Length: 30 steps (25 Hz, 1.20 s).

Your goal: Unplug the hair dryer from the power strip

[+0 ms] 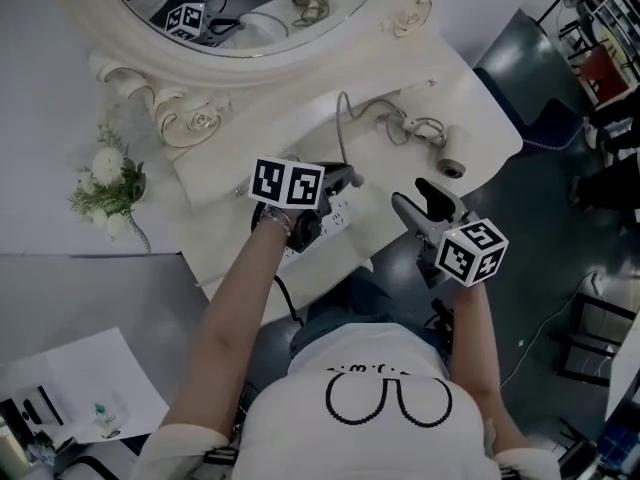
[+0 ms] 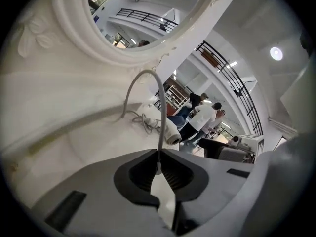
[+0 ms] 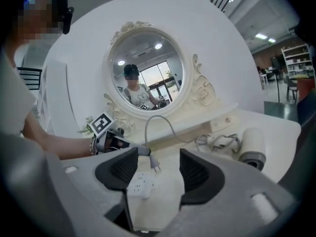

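Hair dryer (image 1: 452,158) lies on its side toward the right of the white tabletop (image 1: 480,118), its grey cord (image 1: 342,128) arching back over to the left gripper (image 1: 352,178). That gripper's fingers are pressed together on the cord just behind the plug (image 3: 154,163), a hold which keeps the plug off the surface. In the right gripper view the plug hangs with bare prongs just above the power strip (image 3: 139,184) and apart from it, so the unplugging looks done. The right gripper (image 1: 418,200) has its fingers spread with nothing pinched. It hovers off the tabletop edge, near the strip, probably because there is nothing left for it to steady. The strip lies flat below the ornate mirror (image 1: 250,8)
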Each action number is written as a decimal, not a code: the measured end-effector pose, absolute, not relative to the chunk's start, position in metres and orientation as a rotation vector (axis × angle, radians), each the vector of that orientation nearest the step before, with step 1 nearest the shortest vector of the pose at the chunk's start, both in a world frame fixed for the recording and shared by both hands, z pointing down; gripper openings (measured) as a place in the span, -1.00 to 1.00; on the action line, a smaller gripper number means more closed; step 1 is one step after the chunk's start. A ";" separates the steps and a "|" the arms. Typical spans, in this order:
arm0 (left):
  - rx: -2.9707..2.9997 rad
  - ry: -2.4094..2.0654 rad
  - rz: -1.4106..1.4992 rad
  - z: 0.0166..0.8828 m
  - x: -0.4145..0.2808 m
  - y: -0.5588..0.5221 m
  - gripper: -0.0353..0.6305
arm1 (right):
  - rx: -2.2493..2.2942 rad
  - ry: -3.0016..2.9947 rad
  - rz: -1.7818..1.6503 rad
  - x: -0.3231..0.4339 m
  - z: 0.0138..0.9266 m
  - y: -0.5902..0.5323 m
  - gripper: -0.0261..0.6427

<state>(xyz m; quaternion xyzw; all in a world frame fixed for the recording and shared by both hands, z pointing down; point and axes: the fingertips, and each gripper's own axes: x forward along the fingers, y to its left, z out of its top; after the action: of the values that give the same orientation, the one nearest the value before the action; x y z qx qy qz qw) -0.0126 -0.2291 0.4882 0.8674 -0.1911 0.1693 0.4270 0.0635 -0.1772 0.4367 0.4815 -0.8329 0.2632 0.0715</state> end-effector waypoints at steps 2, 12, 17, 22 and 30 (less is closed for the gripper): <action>2.149 -0.491 0.494 0.506 -0.002 -0.220 -0.83 | 1.469 -2.500 0.806 0.067 0.439 -0.175 -0.14; 2.290 -0.751 0.920 0.552 -0.004 -0.223 -0.43 | 1.457 -2.476 0.762 0.072 0.441 -0.165 -0.14; 2.245 -0.834 0.868 0.538 -0.026 -0.228 -0.23 | 1.490 -2.465 0.710 0.079 0.435 -0.167 -0.14; 2.153 -0.893 0.730 0.520 -0.071 -0.223 -0.22 | 1.537 -2.460 0.660 0.089 0.423 -0.169 -0.14; 2.158 -1.182 0.533 0.472 -0.152 -0.214 -0.22 | 1.618 -2.410 0.542 0.088 0.407 -0.172 -0.35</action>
<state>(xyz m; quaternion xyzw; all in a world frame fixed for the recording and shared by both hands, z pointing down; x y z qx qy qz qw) -0.1517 -0.2141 0.4716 0.8157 -0.4469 0.2016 0.3070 0.0880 -0.1717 0.4074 0.5456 -0.8124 0.1828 0.0940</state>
